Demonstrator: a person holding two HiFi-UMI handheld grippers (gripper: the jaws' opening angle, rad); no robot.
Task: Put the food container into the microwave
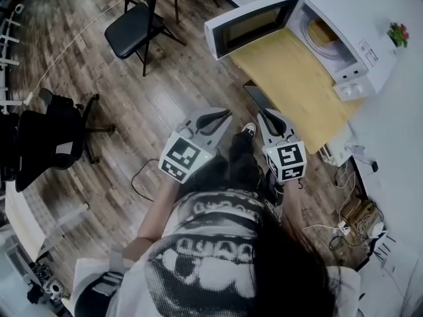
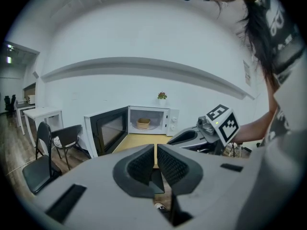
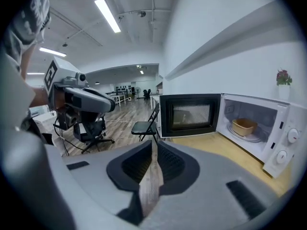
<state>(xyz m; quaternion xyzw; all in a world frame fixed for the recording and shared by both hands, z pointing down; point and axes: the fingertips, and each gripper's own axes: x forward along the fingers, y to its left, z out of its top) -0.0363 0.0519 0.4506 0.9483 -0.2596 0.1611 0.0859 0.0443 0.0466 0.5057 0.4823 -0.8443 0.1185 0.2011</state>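
food container [image 3: 243, 127] already inside microwave [image 1: 357, 5], door [image 3: 189, 115] open. my left gripper [image 2: 156, 162] & right gripper [image 3: 154, 159] both closed, empty, well back. risk: i shove door w/ closed jaws, they slip, door bounces open.

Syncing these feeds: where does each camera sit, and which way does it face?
Head view: on the person's head, steeply down at floor, table, open microwave; shows hair, shirt, left gripper, right gripper.
Left gripper view: on that gripper, facing the microwave's front; shows own jaws, right gripper, forearm.
Right gripper view: on that gripper, facing the microwave obliquely; shows own jaws, left gripper.
Shared: all show the food container inside the microwave.
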